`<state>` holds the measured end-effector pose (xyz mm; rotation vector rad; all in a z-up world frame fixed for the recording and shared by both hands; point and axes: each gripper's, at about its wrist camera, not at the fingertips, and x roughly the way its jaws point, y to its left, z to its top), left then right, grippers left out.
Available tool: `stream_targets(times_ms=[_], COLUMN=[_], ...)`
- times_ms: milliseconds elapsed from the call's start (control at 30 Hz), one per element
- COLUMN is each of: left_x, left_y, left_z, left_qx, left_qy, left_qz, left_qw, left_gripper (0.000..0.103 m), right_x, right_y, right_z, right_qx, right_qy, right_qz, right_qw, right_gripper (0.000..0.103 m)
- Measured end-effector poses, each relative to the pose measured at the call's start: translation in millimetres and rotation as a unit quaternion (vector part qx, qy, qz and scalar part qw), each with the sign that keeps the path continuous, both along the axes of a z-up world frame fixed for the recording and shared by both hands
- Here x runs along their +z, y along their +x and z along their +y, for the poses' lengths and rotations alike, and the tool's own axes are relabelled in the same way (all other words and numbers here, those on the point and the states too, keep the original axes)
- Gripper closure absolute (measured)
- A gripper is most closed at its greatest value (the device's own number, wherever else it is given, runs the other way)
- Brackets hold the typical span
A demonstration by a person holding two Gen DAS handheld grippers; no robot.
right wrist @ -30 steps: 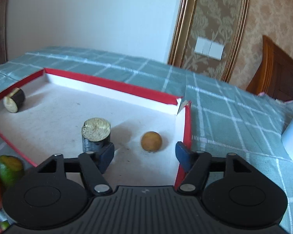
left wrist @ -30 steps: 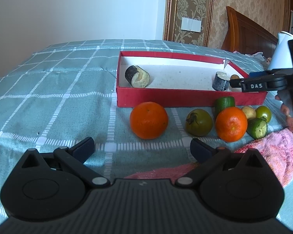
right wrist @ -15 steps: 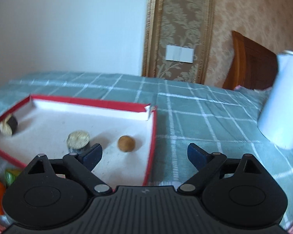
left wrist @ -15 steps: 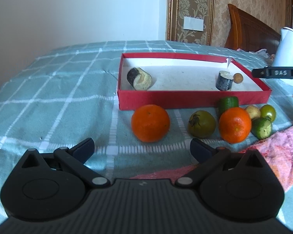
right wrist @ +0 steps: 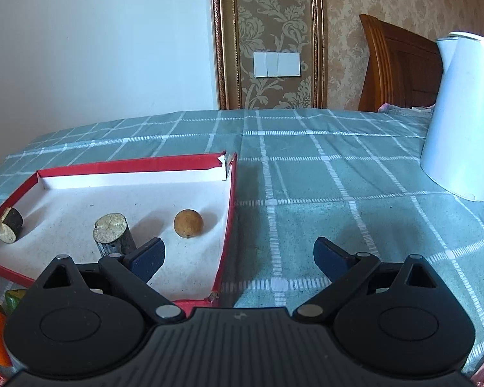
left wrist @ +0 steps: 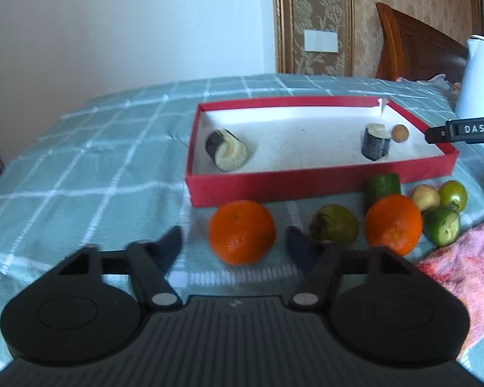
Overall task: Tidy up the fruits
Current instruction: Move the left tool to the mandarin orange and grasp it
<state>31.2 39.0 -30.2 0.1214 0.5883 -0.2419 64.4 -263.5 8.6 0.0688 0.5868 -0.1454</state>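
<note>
A large orange (left wrist: 242,232) lies on the green checked cloth in front of the red box (left wrist: 319,180). My left gripper (left wrist: 234,245) has its jaws closing, one on each side of this orange, and a small gap still shows at each pad. A second orange (left wrist: 393,224), a dull green tomato (left wrist: 334,224) and smaller green and yellow pieces lie to the right. The box holds two eggplant chunks (left wrist: 226,154) (left wrist: 375,142) and a small brown fruit (right wrist: 188,223). My right gripper (right wrist: 238,253) stands open and empty over the box's right wall (right wrist: 229,213).
A white kettle (right wrist: 461,122) stands on the cloth at the far right. A pink towel (left wrist: 461,274) lies at the near right, beside the fruit row. One finger of the right gripper (left wrist: 468,129) reaches into the left wrist view near the box's right corner.
The left jaws have narrowed around the large orange. The right gripper has drawn back and to the right from the box, rolled level, and its jaws have spread wider.
</note>
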Motion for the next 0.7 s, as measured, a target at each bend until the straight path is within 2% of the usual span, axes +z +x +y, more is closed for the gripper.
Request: stream_targets(times_ms=[33, 67, 400, 700], left_x=[0, 0, 4, 45], left_y=[1, 1, -6, -1], left_z=[2, 3, 8, -7], left_qx=[-0.004, -0.006, 0.000, -0.027], left_qy=[-0.011, -0.017, -0.032, -0.021], left_qz=[0.002, 0.005, -0.004, -0.054], left_qw=[0.9999, 0.9998, 0.9995, 0.9980], left_gripper=[0.059, 0.063, 0.063, 0.063], right_x=[-1, -1, -3, -3], right_y=[1, 0, 2, 3], right_z=[0, 1, 1, -4], right_qx=[0.000, 0.001, 0.000, -0.011], right_qy=[-0.001, 0.000, 0.001, 0.013], right_qz=[0.002, 0.003, 0.009, 0.011], right_qw=[1.000, 1.000, 1.000, 1.000], right_gripper=[0.004, 0.004, 0.004, 0.004])
